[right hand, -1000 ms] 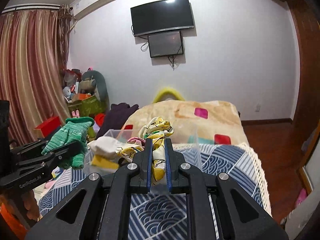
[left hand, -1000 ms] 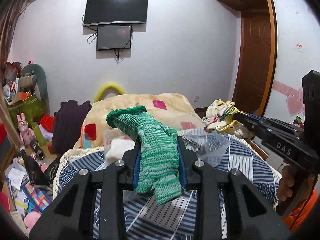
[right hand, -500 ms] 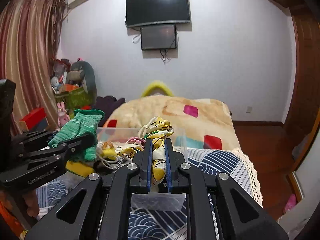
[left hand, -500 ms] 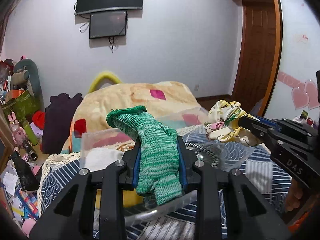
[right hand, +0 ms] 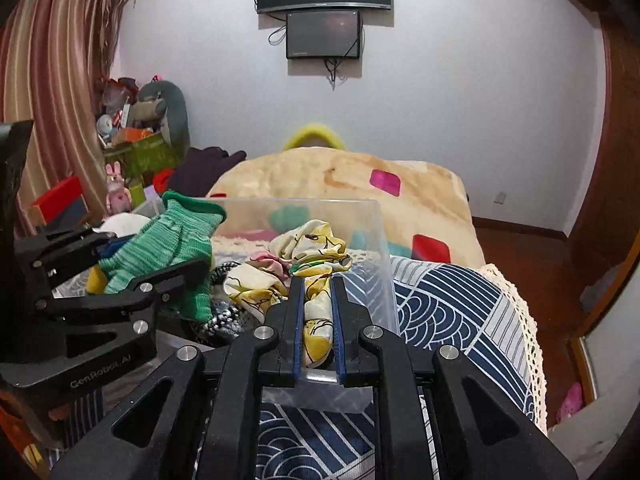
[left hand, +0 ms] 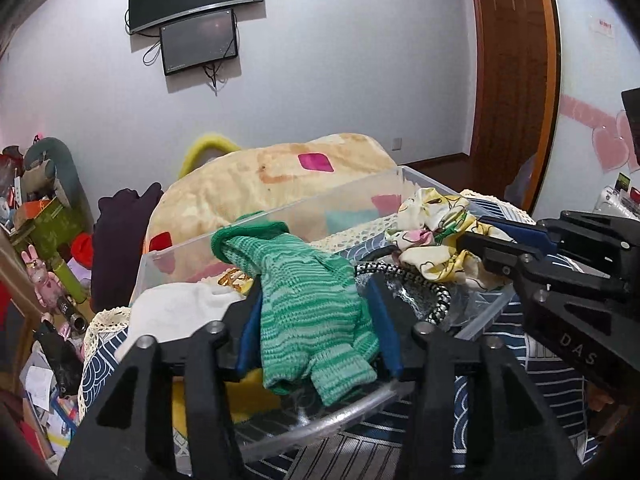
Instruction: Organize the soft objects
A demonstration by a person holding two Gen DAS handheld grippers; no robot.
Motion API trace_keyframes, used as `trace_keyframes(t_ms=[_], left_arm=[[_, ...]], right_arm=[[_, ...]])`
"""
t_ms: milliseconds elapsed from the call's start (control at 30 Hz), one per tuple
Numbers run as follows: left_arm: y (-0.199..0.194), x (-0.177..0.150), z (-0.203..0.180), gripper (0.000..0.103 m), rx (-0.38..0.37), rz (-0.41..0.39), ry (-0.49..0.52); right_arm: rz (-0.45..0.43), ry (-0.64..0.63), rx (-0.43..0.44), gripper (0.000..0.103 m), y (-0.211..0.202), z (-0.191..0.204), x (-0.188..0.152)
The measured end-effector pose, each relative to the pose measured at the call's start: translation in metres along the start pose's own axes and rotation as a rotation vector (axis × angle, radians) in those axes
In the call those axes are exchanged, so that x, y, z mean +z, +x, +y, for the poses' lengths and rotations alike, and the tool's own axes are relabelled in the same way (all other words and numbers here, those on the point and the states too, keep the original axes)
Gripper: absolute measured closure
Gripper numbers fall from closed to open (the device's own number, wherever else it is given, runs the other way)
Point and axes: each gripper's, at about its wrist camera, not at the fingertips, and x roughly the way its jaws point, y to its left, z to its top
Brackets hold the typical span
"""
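Observation:
A clear plastic bin (left hand: pixel 280 216) stands on the bed, holding a white cloth (left hand: pixel 176 308), something yellow and a braided black-and-white cord (left hand: pixel 416 276). My left gripper (left hand: pixel 314 320) hangs over the bin's near rim. Its jaws are opening, and the green knitted glove (left hand: pixel 296 272) lies loose between the spread pads. My right gripper (right hand: pixel 317 292) is over the bin's right end (right hand: pixel 360 232). Its jaws are starting to open, though the pads still press the yellow patterned scarf (right hand: pixel 308 248). Each gripper shows in the other's view: the left gripper (right hand: pixel 148 256) and the right gripper (left hand: pixel 472 232).
The bin rests on a navy-and-white patterned bedspread (right hand: pixel 448 308) with a lace edge. A beige blanket (left hand: pixel 280 172) is heaped behind it. Toys and boxes (left hand: pixel 48 216) crowd the floor at left. A wooden door (left hand: pixel 512 72) stands at right.
Both grippers have come down and forward until they are over the bin. The left jaws have spread apart and the glove has sagged. The right jaws have parted slightly.

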Motion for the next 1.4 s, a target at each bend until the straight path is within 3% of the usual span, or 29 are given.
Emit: trace_keyframes(t_ms=[100, 200, 533, 733, 900, 1067, 1400], left_arm=[[-0.008, -0.002, 0.001, 0.037, -0.002, -0.015, -0.010], [-0.019, -0.001, 0.002, 0.034, 0.006, -0.044, -0.012], [-0.065, 0.005, 0.017, 0.031, -0.009, -0.103, -0.087], [-0.103, 0.003, 0.020, 0.023, -0.013, -0.173, -0.126], [-0.136, -0.002, 0.020, 0.017, -0.021, -0.230, -0.151], [-0.164, -0.013, 0.017, 0.008, -0.007, -0.296, -0.158], [-0.193, -0.032, 0.010, 0.003, -0.005, -0.340, -0.198]], right_arm=[[0.001, -0.005, -0.007, 0.080, -0.002, -0.002, 0.002], [-0.015, 0.010, -0.005, 0.072, -0.009, -0.005, 0.003], [-0.078, -0.013, 0.013, 0.068, -0.039, 0.001, 0.011], [-0.147, -0.010, 0.039, 0.066, -0.070, 0.004, 0.015], [-0.214, -0.013, 0.055, 0.056, -0.097, 0.011, 0.017], [-0.278, 0.004, 0.078, 0.033, -0.123, 0.017, 0.015], [-0.328, 0.029, 0.074, 0.023, -0.142, 0.021, 0.001]])
